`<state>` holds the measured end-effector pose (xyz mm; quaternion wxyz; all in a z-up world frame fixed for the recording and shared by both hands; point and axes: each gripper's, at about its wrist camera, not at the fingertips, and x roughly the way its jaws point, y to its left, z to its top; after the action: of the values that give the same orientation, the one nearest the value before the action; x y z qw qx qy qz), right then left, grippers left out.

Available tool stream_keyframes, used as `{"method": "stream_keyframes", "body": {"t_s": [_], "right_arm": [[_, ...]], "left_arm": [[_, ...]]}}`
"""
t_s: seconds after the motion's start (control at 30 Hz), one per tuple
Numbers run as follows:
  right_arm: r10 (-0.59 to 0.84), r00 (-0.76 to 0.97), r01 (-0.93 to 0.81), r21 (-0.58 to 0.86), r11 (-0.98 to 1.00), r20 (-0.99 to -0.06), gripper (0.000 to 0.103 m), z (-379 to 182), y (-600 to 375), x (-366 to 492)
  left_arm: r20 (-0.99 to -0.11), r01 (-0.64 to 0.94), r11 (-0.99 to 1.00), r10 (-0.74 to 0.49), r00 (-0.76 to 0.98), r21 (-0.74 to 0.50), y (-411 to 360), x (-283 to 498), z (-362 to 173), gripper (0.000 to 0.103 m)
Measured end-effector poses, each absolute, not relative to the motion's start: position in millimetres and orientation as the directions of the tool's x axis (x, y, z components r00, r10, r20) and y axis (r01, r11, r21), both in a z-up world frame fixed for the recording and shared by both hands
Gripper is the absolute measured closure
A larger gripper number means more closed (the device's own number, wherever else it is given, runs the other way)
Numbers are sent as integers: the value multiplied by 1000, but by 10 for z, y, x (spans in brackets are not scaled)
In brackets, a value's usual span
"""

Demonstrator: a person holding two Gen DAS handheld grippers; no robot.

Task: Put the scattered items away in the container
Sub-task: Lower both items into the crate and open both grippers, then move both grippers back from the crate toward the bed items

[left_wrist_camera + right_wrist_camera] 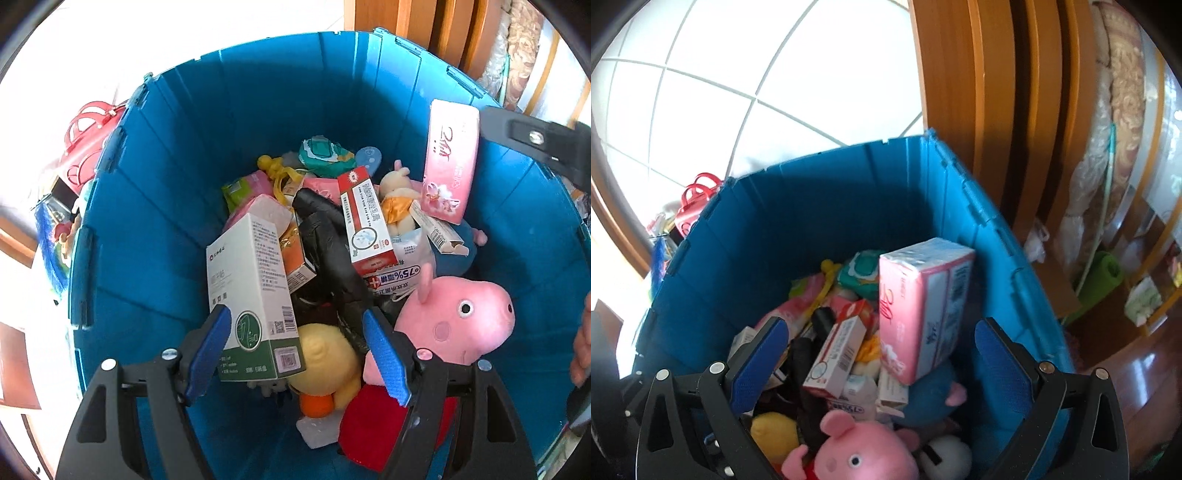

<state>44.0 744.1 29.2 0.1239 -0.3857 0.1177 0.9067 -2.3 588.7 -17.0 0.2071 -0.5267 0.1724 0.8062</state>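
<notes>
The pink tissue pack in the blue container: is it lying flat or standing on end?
Standing on end, tilted. The pink tissue pack rises above the other items, leaning toward the blue container wall.

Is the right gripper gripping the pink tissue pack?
No: the right gripper stands open, and the pink tissue pack leans free on the pile.

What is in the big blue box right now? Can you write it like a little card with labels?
container: blue plastic crate, open on top
soft toys inside: pink pig plush, yellow duck plush, small cream plush
boxes inside: white and green carton, red and white tube box
pink tissue pack: on top of the pile, leaning by the crate wall
left gripper: fingers apart, empty, above the pile
right gripper: fingers apart, empty
outside the crate: red basket on the tiled floor
</notes>
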Motion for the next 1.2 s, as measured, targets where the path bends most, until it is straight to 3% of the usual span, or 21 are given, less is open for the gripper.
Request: {"method": "stream_keyframes", "body": {"t_s": [0.4, 0.73, 0.97, 1.2], "right_arm": [[221, -637, -294, -32, -955, -738, 0, 403, 7249, 780], [232, -652, -266, -69, -962, -722, 0, 580, 6792, 977], [217, -692, -225, -80, -971, -688, 0, 792, 6004, 857], [115, -731, -114, -45, -992, -673, 0, 824, 4825, 545]], "left_arm": [[-895, -526, -850, 216, -390, 24, 5762, 174, 43, 30], [-853, -512, -858, 289, -435, -29, 5297, 178, 400, 30], [-800, -466, -884, 296, -522, -23, 4417, 84, 669, 30], [-768, -392, -920, 263, -584, -17, 3070, -53, 712, 30]]}}
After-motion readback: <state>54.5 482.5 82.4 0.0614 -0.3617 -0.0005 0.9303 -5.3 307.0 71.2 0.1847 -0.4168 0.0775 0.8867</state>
